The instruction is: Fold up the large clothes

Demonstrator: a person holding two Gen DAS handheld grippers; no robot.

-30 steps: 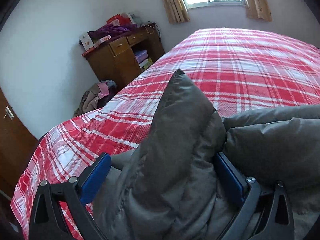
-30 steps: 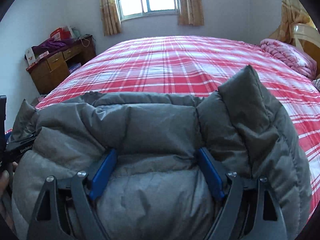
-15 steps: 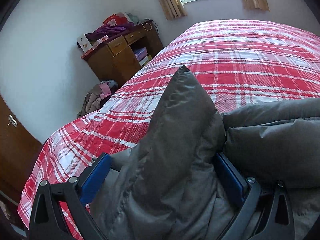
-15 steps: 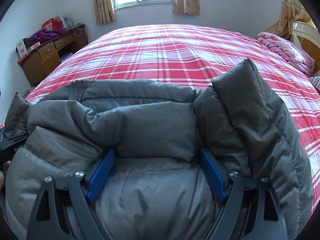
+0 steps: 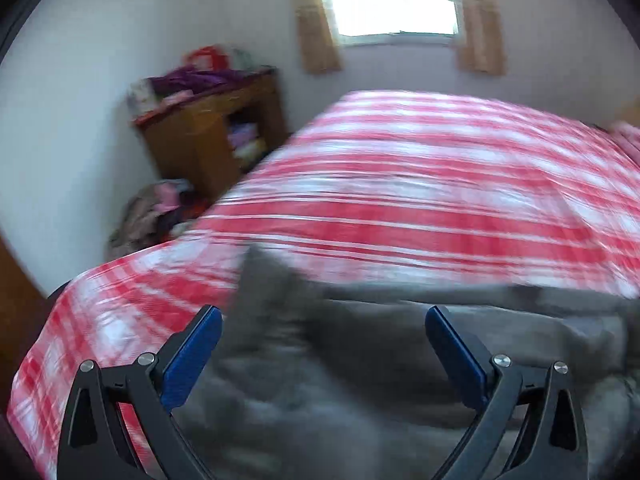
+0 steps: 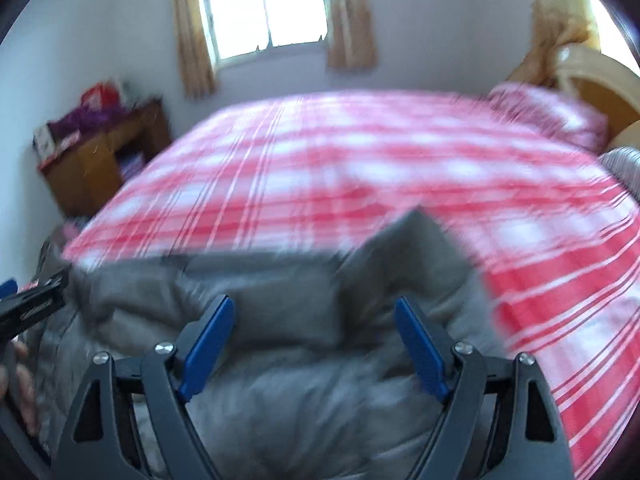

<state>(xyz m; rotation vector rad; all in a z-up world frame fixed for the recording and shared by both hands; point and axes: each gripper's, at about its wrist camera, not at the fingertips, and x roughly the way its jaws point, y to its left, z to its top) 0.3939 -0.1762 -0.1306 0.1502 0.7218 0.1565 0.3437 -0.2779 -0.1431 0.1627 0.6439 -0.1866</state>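
A grey padded jacket (image 5: 360, 360) lies bunched on the near end of the red plaid bed (image 5: 420, 184). It also shows in the right wrist view (image 6: 280, 320). My left gripper (image 5: 320, 320) is open, its blue pads (image 5: 192, 352) wide apart above the jacket's left part, holding nothing. My right gripper (image 6: 314, 312) is open over the jacket's right part, where a fold of it stands up (image 6: 412, 248). The left gripper's body (image 6: 28, 308) shows at the left edge of the right wrist view. Both views are motion-blurred.
A wooden desk (image 5: 212, 136) piled with clothes and boxes stands left of the bed, with a heap of clothes (image 5: 152, 212) on the floor beside it. A pink pillow (image 6: 548, 116) and headboard (image 6: 592, 80) are at the far right. A curtained window (image 6: 268, 8) is behind.
Both grippers have opened and let go of the jacket, which has dropped onto the bed. Both have lifted and pulled back, so more of the bed shows.
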